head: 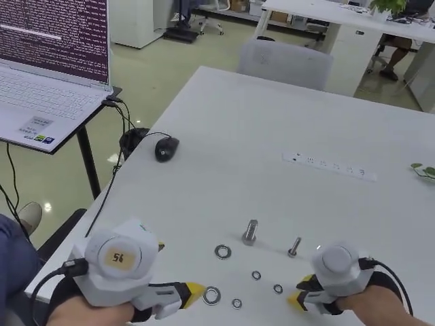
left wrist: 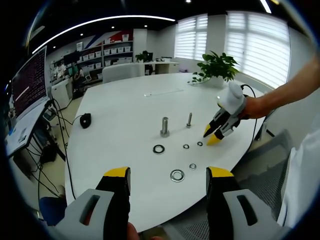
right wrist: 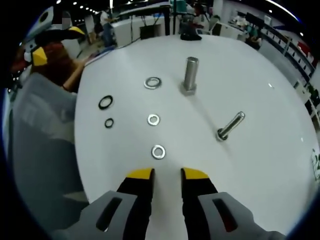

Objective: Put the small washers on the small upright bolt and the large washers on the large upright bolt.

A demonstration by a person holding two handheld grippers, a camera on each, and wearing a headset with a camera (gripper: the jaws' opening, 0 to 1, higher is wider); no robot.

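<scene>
Noting large bolt (head: 250,232) and small bolt (head: 294,247) standing head-down, near each other on the white table (head: 272,122), both shafts bare. Counting two large washers (head: 222,252) and three small washers (head: 256,275) lying flat and loose in front of the bolts, none threaded on yet.

Seeing right gripper (right wrist: 167,174) hovering low at the near edge, jaws narrowed to a slim gap, holding nothing, aiming at the nearest small washer (right wrist: 158,152) just ahead of the tips. Seeing left gripper (left wrist: 169,174) hanging back, jaws spread wide, empty, lining up with a large washer near the table edge.

Judging the pick as the weak point: thin ring lying flat on a slick top, likely skidding away or tipping out under a pinch. Also risking a knocked-over small bolt, since it is only balancing on its head and any sideways nudge while threading would topple it. Worth checking washer size before lowering; small ones dropping onto the large bolt would be a mis-sort.
</scene>
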